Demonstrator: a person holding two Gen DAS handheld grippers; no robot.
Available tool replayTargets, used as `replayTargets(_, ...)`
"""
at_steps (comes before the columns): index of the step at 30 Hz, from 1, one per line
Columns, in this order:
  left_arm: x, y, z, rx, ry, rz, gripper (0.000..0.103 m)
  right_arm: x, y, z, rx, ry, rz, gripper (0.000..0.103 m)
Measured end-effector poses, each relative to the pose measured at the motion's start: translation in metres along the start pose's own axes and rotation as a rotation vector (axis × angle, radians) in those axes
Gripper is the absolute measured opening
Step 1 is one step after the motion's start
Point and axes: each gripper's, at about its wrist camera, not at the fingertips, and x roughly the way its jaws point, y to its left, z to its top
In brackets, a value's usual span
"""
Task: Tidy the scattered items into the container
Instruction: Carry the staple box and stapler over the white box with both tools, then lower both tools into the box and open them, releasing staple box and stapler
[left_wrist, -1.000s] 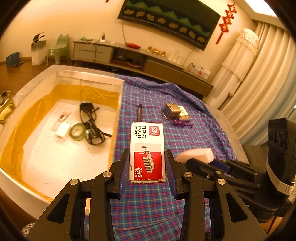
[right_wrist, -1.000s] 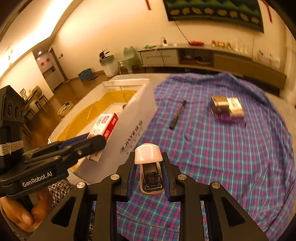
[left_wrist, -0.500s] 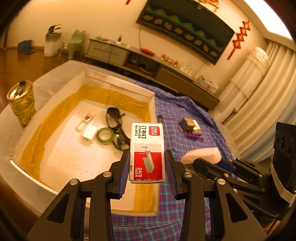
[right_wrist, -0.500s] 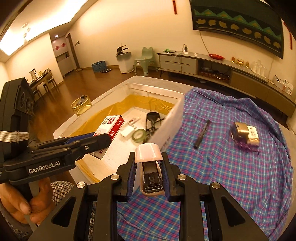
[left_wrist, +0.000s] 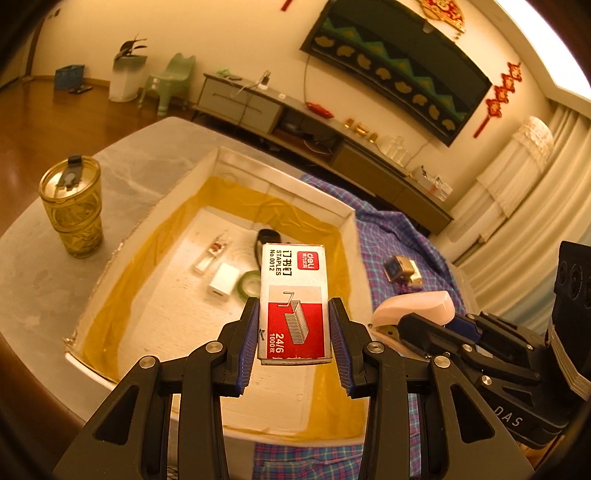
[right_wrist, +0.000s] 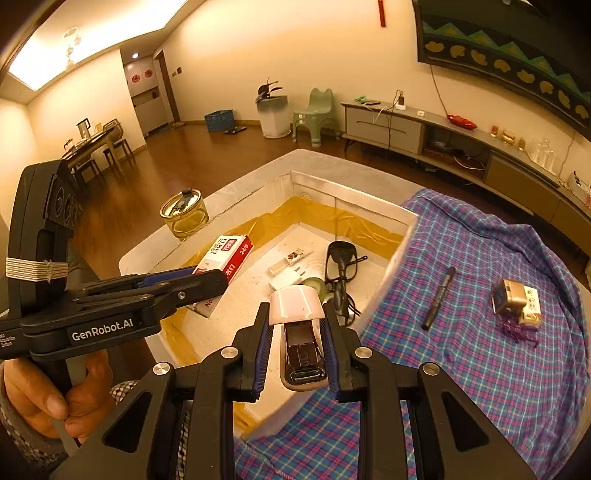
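Plaid cloth (right_wrist: 461, 350) lies beside the white container (left_wrist: 280, 173). Over it, the left gripper (left_wrist: 293, 332) clamps a staple box (left_wrist: 293, 295) and the right gripper (right_wrist: 297, 349) a stapler (right_wrist: 299, 325). The drop-off step seems in hand; next, each likely lowers and opens.

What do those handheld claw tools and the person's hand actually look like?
Each claw is matte black plastic with silver bolts and ribbed blue fingertip pads. The left one reads "GenRobot.AI" in white and has a white elastic band. The bare hand wears a grey knit cuff.
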Motion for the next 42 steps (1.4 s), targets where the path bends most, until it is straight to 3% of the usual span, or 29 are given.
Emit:
replayTargets(11,0.013,0.031,0.011,-0.027,0.037,0.069,0.039,0.047,0.004,0.009,-0.008,0.104,0.040,0.027)
replayTargets(24,0.050,0.043,0.014,0.025,0.155,0.146,0.039,0.099,0.011,-0.006,-0.084,0.242,0.022,0.027)
replayTargets(33,0.067,0.039,0.009,0.096,0.225,0.194,0.039,0.107,0.021,-0.004,-0.170,0.267,-0.017,0.027)
replayTargets(42,0.071,0.037,0.008,0.109,0.229,0.229,0.041,0.105,0.020,-0.006,-0.175,0.261,-0.011,0.028)
